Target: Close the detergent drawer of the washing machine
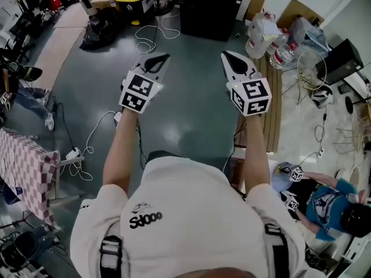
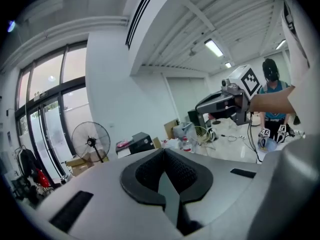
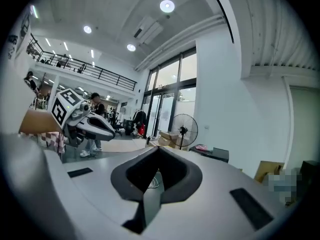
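Left tool (image 1: 157, 61) and right tool (image 1: 235, 62) are held out side by side above the floor (image 1: 191, 114), well apart, each with its jaws pressed together on nothing. A fan (image 2: 90, 141) stands ahead by a window (image 2: 47, 104). No view shows the drawer.

Left forearm (image 1: 123, 149) and right forearm (image 1: 255, 149) stretched forward side by side, grey-and-black left gripper (image 1: 161, 57) with jaws pressed together on nothing, grey-and-black right gripper (image 1: 226, 55) likewise closed and empty, both apparently tilted slightly downward, well apart.
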A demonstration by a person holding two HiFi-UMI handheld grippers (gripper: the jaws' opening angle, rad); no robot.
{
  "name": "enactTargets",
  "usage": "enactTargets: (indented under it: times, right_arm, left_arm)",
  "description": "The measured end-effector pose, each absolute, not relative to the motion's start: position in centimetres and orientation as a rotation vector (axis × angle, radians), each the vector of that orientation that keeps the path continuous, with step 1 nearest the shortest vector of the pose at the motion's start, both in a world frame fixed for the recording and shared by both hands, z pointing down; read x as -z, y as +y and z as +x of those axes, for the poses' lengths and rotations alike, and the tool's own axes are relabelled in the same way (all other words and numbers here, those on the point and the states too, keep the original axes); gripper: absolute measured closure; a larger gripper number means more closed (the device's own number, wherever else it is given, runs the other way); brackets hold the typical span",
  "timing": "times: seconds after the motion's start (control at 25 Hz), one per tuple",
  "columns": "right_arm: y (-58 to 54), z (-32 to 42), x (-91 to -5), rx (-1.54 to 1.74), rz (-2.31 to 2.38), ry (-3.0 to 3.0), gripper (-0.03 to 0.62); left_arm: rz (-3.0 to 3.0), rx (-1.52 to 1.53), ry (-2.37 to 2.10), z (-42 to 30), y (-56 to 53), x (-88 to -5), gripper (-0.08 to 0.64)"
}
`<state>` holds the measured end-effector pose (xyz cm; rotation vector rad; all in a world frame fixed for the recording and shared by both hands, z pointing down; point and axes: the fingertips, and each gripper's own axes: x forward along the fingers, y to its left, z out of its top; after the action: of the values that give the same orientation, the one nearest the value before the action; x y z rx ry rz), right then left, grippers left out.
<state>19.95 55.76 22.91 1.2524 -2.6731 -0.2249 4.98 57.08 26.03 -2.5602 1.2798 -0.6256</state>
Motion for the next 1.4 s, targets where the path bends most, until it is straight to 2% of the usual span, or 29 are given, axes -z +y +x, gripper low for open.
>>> enactTargets:
  times: [0.4, 0.64, 1.4]
  right_arm:
    - [54.1, 21.1, -22.8, 0.227, 1.262, -2.7, 0.598]
    - [51.3, 19.5, -24.5, 0.176, 1.255, -2.686, 0.598]
    - [24.3, 11.1, -24.4, 0.174, 1.353, -2.6, 0.598]
  left_arm:
    - [-2.573, 0.618, 1.334, 5.0, 55.9, -26.7, 0.541]
    - [-2.613, 0.58, 1.336, 3.7, 52.9, -27.8, 0.541]
    - [-2.643, 0.526, 1.308, -5.1, 24.1, -27.2, 0.541]
